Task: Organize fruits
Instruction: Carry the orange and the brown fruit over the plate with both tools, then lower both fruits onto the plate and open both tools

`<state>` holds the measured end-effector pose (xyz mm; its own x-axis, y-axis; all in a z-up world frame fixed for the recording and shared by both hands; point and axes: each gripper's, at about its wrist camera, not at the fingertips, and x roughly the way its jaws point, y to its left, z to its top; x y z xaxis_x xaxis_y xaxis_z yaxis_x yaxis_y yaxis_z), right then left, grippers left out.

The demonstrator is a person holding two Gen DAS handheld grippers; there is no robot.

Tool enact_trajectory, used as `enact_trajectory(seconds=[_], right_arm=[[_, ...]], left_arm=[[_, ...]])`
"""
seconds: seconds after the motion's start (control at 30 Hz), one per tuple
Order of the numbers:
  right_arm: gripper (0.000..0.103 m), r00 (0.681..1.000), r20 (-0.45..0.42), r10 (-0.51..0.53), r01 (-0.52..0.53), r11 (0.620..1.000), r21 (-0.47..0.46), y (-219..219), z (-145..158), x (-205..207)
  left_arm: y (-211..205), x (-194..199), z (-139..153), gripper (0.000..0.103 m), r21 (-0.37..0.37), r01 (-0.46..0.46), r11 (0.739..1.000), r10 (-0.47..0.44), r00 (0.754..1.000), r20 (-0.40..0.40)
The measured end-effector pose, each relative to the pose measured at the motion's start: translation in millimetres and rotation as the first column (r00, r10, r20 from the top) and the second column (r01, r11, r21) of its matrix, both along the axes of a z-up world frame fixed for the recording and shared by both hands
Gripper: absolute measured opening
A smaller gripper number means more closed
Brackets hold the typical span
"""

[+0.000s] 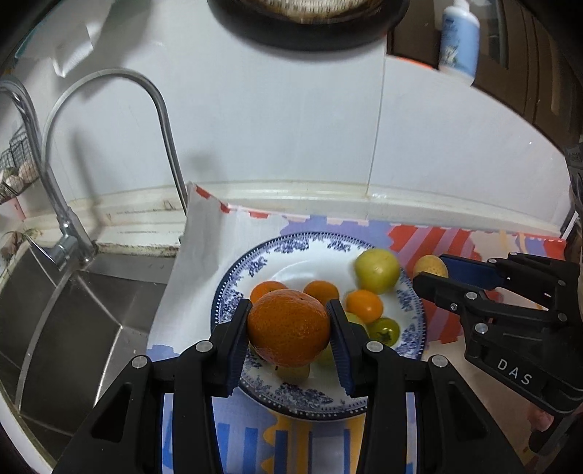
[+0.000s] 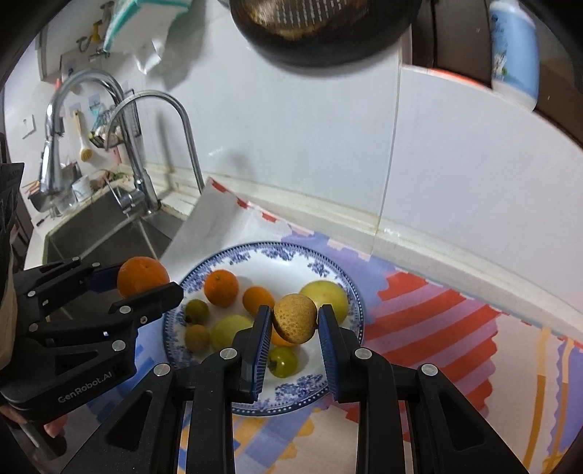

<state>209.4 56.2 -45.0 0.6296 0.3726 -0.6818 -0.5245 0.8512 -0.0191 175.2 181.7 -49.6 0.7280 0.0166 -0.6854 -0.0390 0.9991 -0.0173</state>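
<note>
A blue-patterned white plate lies on a colourful cloth and holds several small oranges and green and yellow fruits. My left gripper is shut on a large orange, held just above the plate's near side; in the right wrist view the left gripper carries that orange at the plate's left rim. My right gripper is shut on a small rough tan fruit over the plate's middle. In the left wrist view the right gripper hovers by the plate's right rim with the tan fruit.
A steel sink with a curved tap lies left of the cloth. White tiled wall runs behind. A dark pan hangs overhead, and a blue-white bottle stands on a ledge at upper right.
</note>
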Motion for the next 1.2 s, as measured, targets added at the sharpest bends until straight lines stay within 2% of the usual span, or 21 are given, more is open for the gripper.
enact_trajectory(seconds=[0.23, 0.5, 0.77, 1.03, 1.2], right_arm=[[0.028, 0.998, -0.061, -0.022, 0.02, 1.0, -0.023, -2, -26, 20], [0.028, 0.994, -0.106, -0.036, 0.034, 0.999, -0.027, -3, -41, 28], [0.028, 0.991, -0.128, -0.035, 0.032, 0.999, -0.028, -1, -46, 31], [0.028, 0.991, -0.132, -0.035, 0.033, 0.999, -0.016, -1, -45, 30], [0.028, 0.993, -0.105, -0.046, 0.045, 0.999, -0.012, -5, -37, 22]], left_arm=[[2, 18, -18, 0.041, 0.003, 0.006, 1.0, -0.005, 0.999, -0.037], [2, 30, -27, 0.041, -0.011, 0.016, 1.0, -0.017, 0.998, -0.064], [4, 35, -33, 0.041, -0.037, 0.025, 0.999, -0.028, 0.996, -0.088], [4, 31, -26, 0.046, -0.027, 0.02, 0.999, -0.022, 0.998, -0.066], [1, 20, -18, 0.046, -0.024, 0.014, 1.0, -0.015, 0.999, -0.041]])
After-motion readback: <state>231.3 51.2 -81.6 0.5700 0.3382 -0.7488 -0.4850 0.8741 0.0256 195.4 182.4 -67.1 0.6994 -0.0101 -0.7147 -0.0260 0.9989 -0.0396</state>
